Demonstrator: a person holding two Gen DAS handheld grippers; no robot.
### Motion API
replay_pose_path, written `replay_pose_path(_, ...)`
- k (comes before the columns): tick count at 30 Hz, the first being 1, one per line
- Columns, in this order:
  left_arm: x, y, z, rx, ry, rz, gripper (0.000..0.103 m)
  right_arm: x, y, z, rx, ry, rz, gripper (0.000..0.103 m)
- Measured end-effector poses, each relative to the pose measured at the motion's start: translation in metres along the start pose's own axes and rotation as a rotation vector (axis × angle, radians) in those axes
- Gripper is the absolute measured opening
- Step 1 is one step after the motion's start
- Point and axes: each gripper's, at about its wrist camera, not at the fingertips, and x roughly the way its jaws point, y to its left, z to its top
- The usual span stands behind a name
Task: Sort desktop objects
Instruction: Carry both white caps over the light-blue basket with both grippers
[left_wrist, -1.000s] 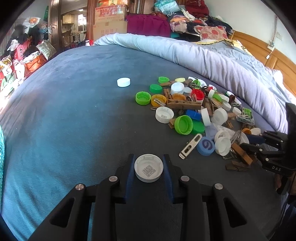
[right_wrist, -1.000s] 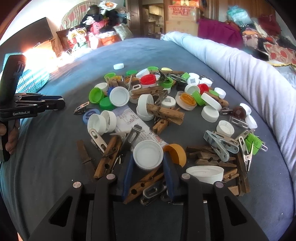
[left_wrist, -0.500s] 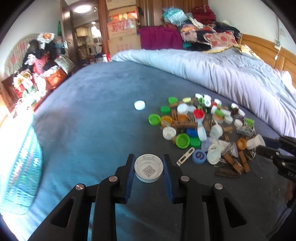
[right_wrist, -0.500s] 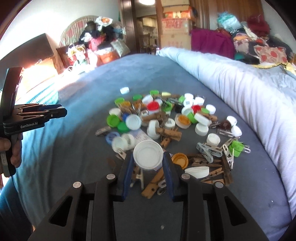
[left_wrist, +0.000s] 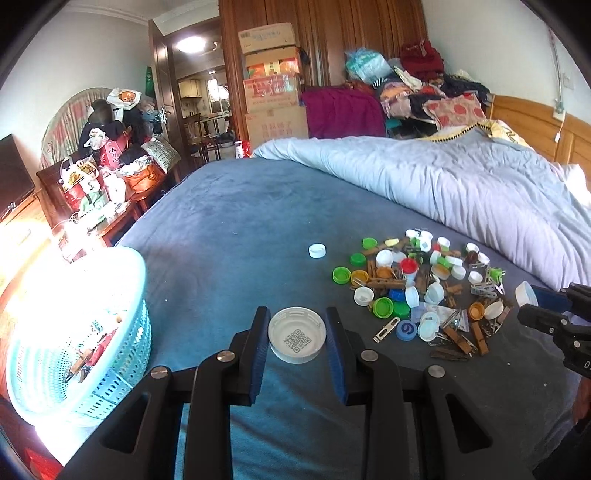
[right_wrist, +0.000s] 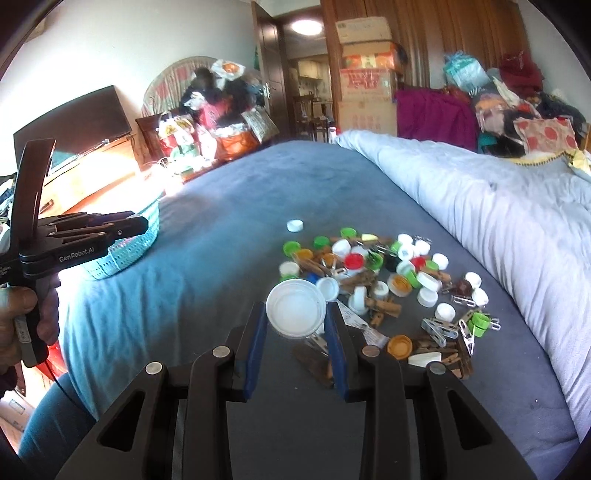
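Now that both grippers have lifted clear of the pile (left_wrist: 417, 284) | left gripper (left_wrist: 297, 336) clamps QR-code cap (left_wrist: 296, 335); right gripper (right_wrist: 295, 314) clamps white lid (right_wrist: 295, 308) | mesh basket (left_wrist: 79, 332) now in view; likely drop-off next

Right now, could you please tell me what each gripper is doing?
Left gripper: closed on a white cap with QR code, open side up.
Right gripper: closed on a plain white cap.

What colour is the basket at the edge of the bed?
Light blue basket, seen best in the left wrist view.
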Motion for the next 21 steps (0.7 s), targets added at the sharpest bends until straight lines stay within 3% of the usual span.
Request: replay_pose_path(21,-0.054,0.050,0.001,-0.073,-0.054,0.043,0.031,-0.026,0.077,0.042,-0.098,-0.045,0.046,0.030)
